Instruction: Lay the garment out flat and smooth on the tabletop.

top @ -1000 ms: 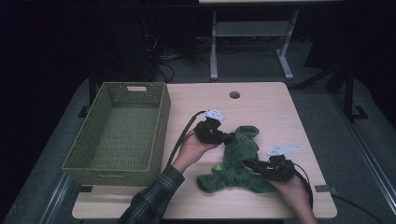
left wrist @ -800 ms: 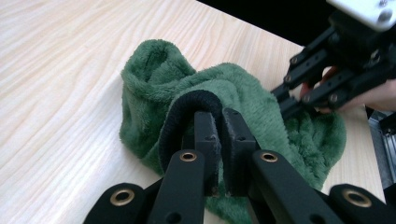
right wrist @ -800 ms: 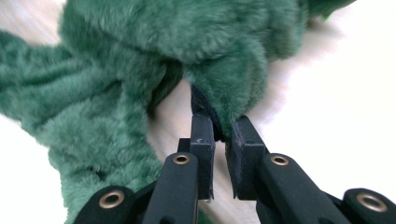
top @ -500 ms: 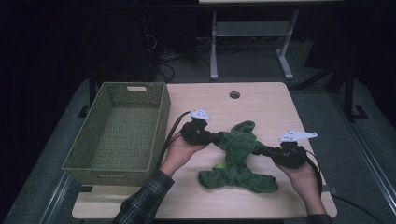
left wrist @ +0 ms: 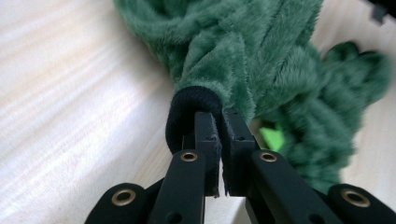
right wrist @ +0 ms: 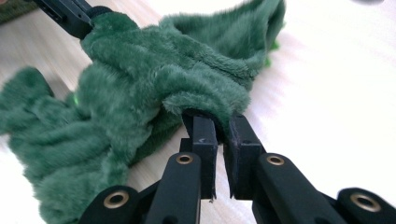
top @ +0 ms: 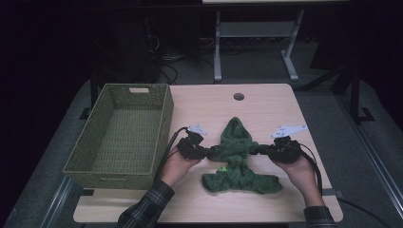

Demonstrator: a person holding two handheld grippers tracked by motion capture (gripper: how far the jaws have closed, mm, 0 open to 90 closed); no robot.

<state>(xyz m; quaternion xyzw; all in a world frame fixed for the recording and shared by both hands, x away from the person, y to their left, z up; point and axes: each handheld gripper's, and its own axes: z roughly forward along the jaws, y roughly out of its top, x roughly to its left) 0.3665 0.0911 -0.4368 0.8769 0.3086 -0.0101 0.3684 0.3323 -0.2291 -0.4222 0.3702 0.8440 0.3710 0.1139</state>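
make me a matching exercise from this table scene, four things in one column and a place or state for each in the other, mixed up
Things:
1. wicker basket
2. green fleece garment
3. left gripper
4. round hole

Places or states:
A. shut on a dark cuff of the garment
B. in the tabletop near the far edge
C. spread on the table between the two grippers
D. empty, at the left side of the table

Pairs: 1-D, 2-C, 3-A, 4-B
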